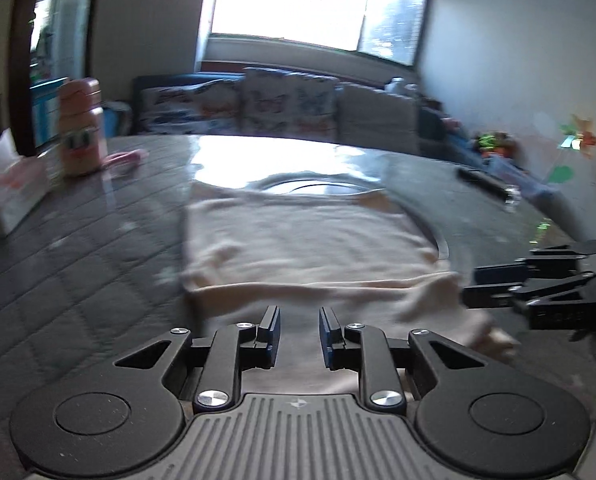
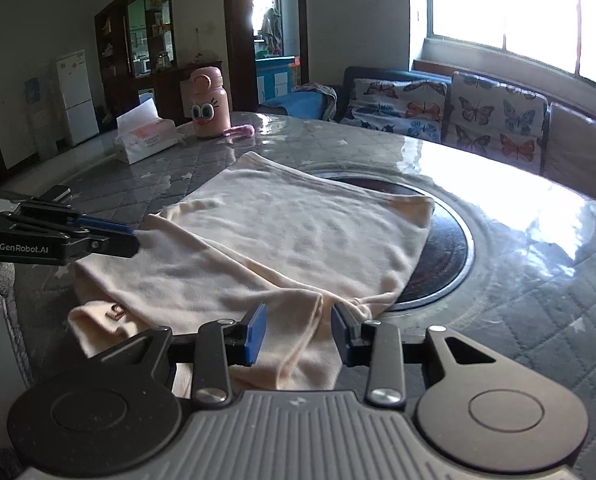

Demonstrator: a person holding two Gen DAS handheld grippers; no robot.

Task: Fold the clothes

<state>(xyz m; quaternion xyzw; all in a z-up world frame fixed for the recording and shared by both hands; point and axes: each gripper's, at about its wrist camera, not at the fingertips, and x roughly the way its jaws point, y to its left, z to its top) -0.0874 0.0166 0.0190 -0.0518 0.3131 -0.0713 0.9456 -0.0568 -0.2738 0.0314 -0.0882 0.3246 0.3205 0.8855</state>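
A cream garment [image 1: 298, 248] lies partly folded on a round table covered in grey quilted cloth [image 1: 77, 248]. It also shows in the right wrist view [image 2: 281, 236], with a sleeve end hanging toward the near edge. My left gripper [image 1: 299, 326] is open just above the garment's near edge, nothing between its pads. It shows from the side in the right wrist view [image 2: 125, 236]. My right gripper [image 2: 299, 326] is open over a hem fold at the garment's near corner. In the left wrist view it [image 1: 472, 284] sits at the garment's right edge.
A pink cartoon bottle [image 2: 209, 104], a tissue box [image 2: 145, 136] and a pink object [image 2: 239, 131] stand at the table's far left. A dark round inset [image 2: 446, 248] lies under the garment's right side. A black object [image 1: 486, 184] lies far right. A sofa [image 2: 450, 112] is behind.
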